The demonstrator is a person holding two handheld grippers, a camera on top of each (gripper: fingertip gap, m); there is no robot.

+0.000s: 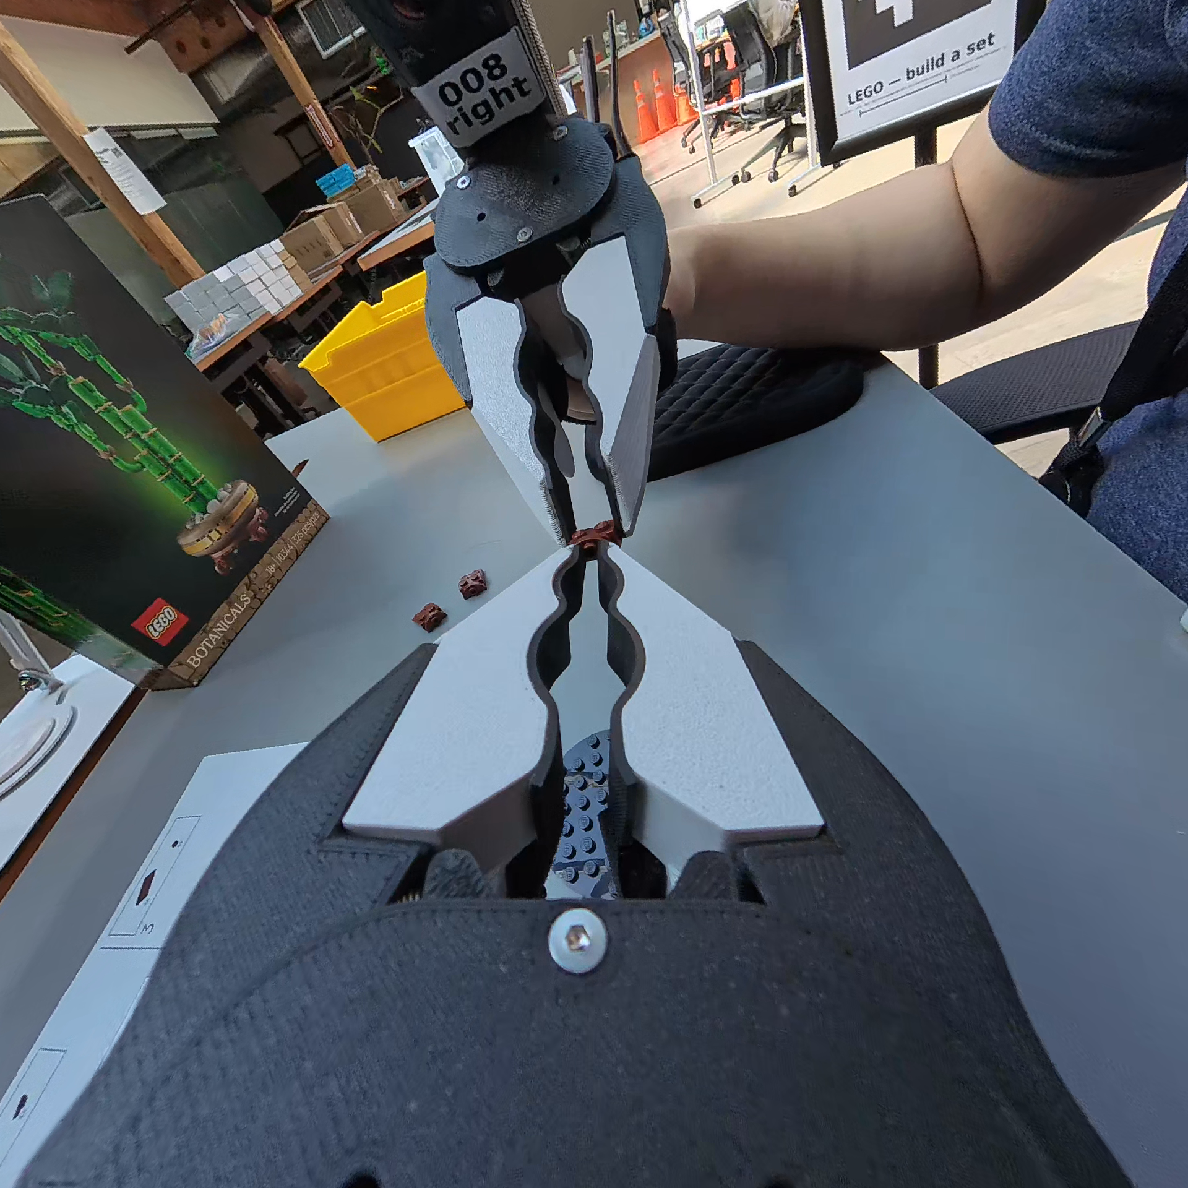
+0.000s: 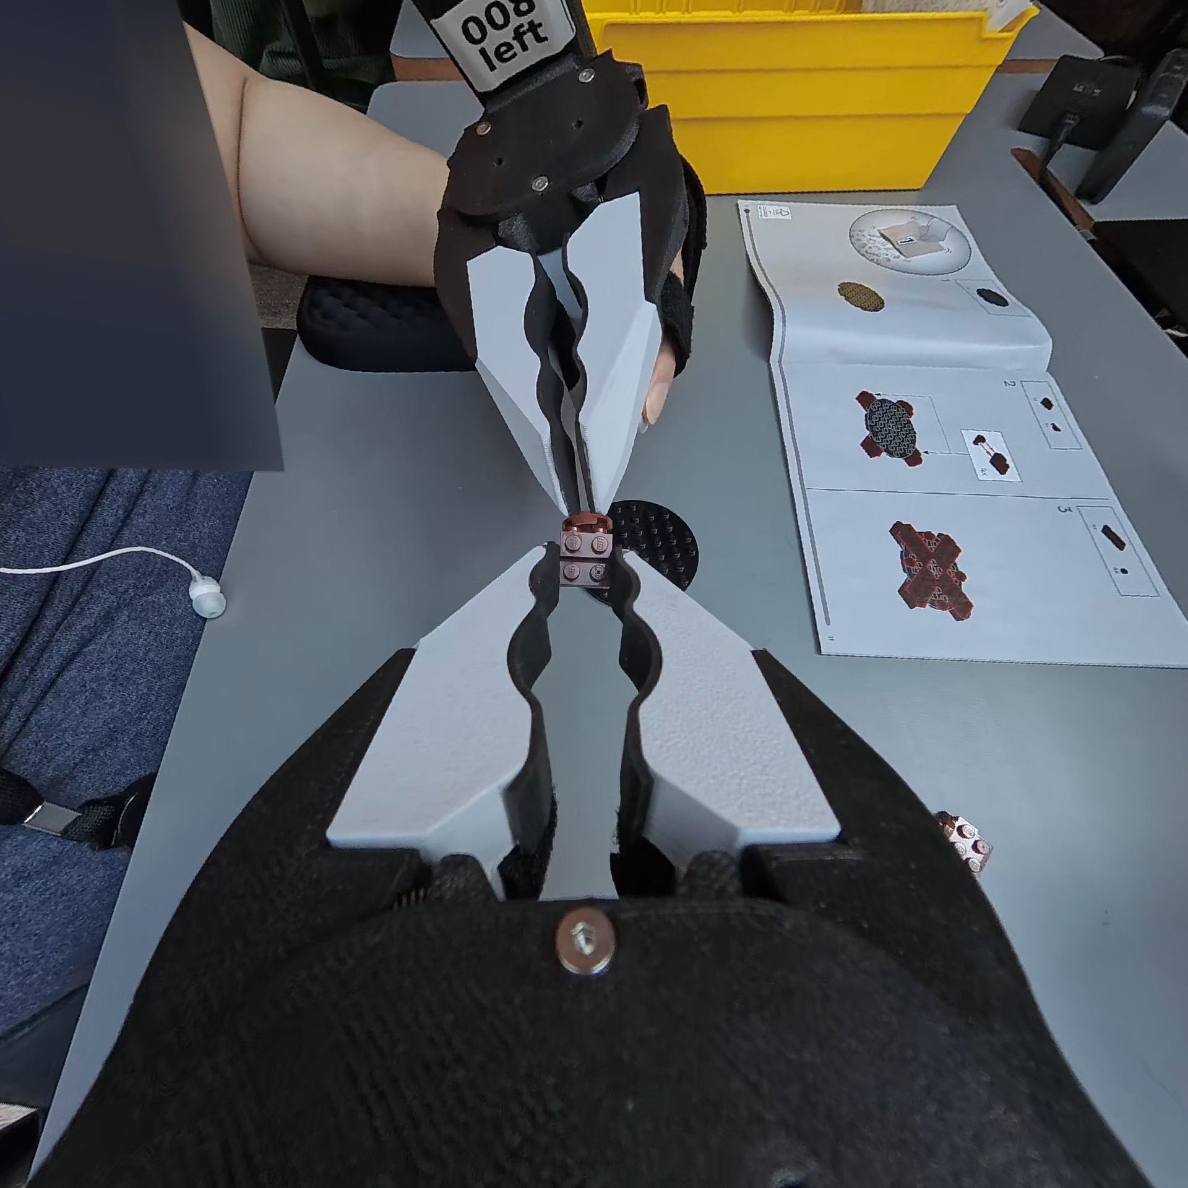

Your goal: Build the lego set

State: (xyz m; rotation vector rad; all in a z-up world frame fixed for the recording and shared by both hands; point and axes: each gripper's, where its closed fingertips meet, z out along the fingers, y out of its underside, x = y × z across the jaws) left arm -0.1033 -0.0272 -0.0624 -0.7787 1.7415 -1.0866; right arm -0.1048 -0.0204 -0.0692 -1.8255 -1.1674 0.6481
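Right gripper (image 2: pixel 584 566): tips clamped on a dark brown studded brick (image 2: pixel 585 559), one finger on each side, studs facing the camera, held up above the table.
Left gripper (image 1: pixel 586 554): tips pinched tight on a small reddish-brown round piece (image 2: pixel 586 519), which sits right against the top edge of the brick.
Meeting point: the two grippers come nose to nose in mid-air, and the two pieces touch between them.
Hands: a bare forearm (image 1: pixel 868 276) runs behind the right gripper; fingertips show beside the left gripper's white pad.
Black round plate (image 2: pixel 656 540): lies flat on the grey table (image 2: pixel 398 578) right under the meeting point, studs up, partly hidden by the fingers.
Spare bricks: two small brown pieces (image 1: pixel 472 584) lie loose on the table near the box; another studded piece (image 2: pixel 964 842) peeks out by the right gripper's body.
Instruction sheet (image 2: pixel 951 437): spread open to the right of the plate, step pictures showing.
Box (image 1: pixel 128 463): stands tilted at the far left, green plant on its front.
Yellow bin (image 2: pixel 791 96): beyond the sheet, at the table's far edge.
Black cushion pads (image 1: pixel 739 398): under the forearms.
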